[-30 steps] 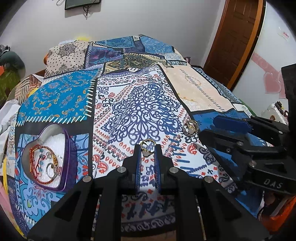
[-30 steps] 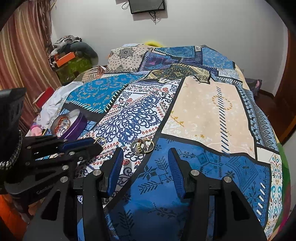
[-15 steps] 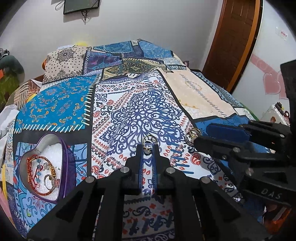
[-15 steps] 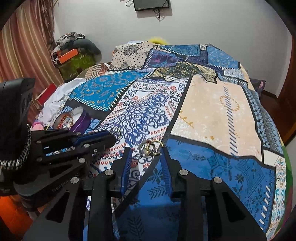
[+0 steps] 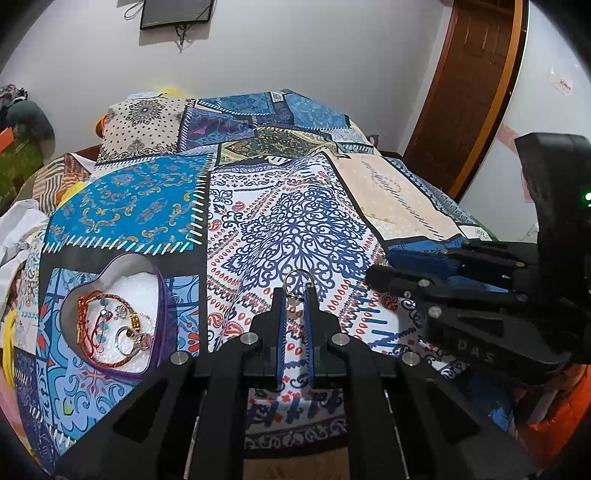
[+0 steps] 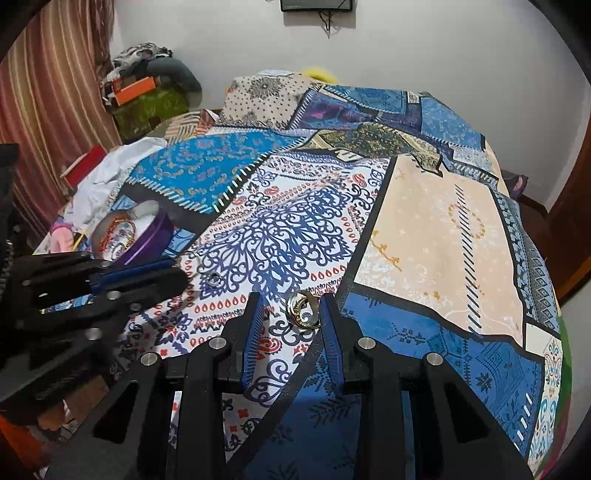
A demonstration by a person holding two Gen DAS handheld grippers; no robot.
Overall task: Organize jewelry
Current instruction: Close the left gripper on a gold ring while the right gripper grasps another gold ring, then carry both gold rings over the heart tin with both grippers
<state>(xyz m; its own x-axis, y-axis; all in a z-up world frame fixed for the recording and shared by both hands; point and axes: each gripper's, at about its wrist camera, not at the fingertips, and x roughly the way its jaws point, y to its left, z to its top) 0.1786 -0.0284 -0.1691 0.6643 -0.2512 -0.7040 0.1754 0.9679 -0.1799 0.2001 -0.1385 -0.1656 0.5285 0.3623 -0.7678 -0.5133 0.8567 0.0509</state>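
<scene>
My left gripper (image 5: 294, 295) is shut on a small gold ring (image 5: 298, 277) and holds it above the patterned bedspread (image 5: 295, 221). The ring also shows in the right wrist view (image 6: 212, 277) at the left gripper's tips. A purple heart-shaped box (image 5: 110, 317) with white lining holds red cord bracelets and a ring; it lies to the lower left and also shows in the right wrist view (image 6: 136, 232). My right gripper (image 6: 291, 314) has its blue fingers (image 6: 255, 325) on either side of gold rings (image 6: 303, 310) lying on the bedspread. The right finger touches them; the left stands apart.
Pillows (image 5: 147, 122) lie at the bed's head. White cloth (image 6: 107, 173) and a clutter pile (image 6: 147, 88) sit off the left side by a striped curtain (image 6: 48, 92). A wooden door (image 5: 469, 88) stands at the right. A dark screen (image 5: 175, 13) hangs on the wall.
The left gripper has lifted the gold ring off the bedspread. The right gripper closed in around the gold rings and now stands a little wider around them.
</scene>
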